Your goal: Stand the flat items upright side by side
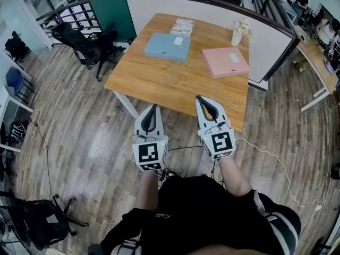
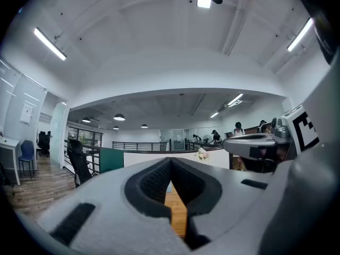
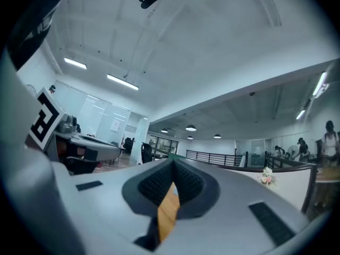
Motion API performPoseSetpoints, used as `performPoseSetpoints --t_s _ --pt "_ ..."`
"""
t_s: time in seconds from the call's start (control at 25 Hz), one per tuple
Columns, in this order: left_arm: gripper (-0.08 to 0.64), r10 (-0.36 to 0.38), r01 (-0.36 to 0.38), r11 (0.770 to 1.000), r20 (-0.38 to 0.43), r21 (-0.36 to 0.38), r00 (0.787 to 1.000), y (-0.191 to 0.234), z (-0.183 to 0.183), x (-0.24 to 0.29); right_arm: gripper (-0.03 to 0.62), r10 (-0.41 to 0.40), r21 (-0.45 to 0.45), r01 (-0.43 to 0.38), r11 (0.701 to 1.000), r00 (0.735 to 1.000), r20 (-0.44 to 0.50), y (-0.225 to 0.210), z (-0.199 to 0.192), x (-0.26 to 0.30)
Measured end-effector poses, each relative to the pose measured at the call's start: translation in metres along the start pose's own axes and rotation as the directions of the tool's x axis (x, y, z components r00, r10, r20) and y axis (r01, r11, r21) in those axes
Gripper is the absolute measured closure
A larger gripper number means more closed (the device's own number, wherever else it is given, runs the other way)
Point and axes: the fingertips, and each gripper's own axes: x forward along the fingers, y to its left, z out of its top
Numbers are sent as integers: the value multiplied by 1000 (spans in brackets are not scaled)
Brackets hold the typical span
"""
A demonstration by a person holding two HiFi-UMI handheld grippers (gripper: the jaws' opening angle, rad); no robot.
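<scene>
A blue flat box (image 1: 168,47) lies on the wooden table (image 1: 170,84) at the back left. To its right, a pink flat box (image 1: 225,62) also lies flat. A patterned booklet (image 1: 183,27) rests behind the blue one. My left gripper (image 1: 154,108) hovers shut and empty over the floor just before the table's near edge. My right gripper (image 1: 204,101) is shut and empty too, its tips over that near edge. In the left gripper view the jaws (image 2: 170,163) meet, with table wood showing below. The right gripper (image 3: 173,166) view shows the same.
A small white vase of flowers (image 1: 239,32) stands at the table's far right corner. A curved white partition (image 1: 265,41) wraps the table's far side. Office chairs (image 1: 85,41) stand to the left. A cable (image 1: 276,163) trails on the wooden floor at the right.
</scene>
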Motion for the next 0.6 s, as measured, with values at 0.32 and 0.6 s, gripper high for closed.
performPoseSetpoints --t_s 0.32,0.6 --pt "561 -67 67 998 -13 -14 998 28 -13 -6 588 -40 37 41 998 999 -33 28 -15 16" --pt "417 -121 114 988 -64 -99 991 35 -48 0 495 3 21 0 1000 993 -115 47 -47 26"
